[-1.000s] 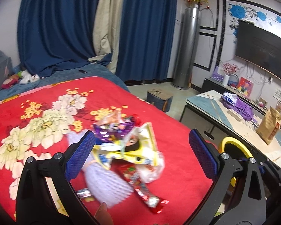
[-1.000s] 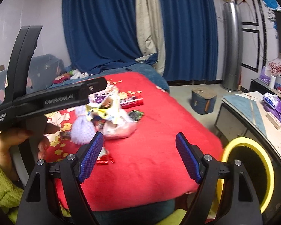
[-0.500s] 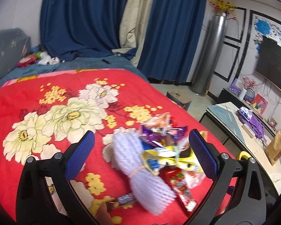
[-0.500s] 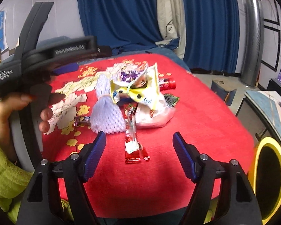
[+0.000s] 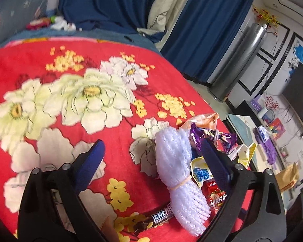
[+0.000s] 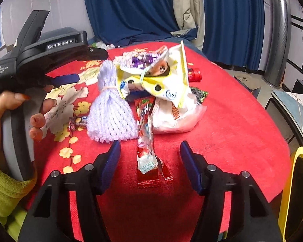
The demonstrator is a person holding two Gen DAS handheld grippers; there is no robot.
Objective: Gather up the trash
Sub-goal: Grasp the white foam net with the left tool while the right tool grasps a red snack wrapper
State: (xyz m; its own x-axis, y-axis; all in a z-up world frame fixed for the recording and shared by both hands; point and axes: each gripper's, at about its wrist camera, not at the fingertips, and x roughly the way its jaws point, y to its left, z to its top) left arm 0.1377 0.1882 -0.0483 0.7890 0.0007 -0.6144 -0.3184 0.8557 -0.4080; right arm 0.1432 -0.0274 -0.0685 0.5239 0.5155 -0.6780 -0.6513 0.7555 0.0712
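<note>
Collection not yet begun, judged from the scene: the trash pile [image 6: 151,92] lies uncollected on the red blanket [image 6: 232,131]. Right gripper [image 6: 149,157], jaws spread and empty, straddles the near end of a red wrapper [image 6: 146,141]. Left gripper [image 5: 151,157], likewise released, hovers left of the pile by the foam net [image 5: 177,167]. Yellow-rimmed bin [image 6: 299,191] waits near right
</note>
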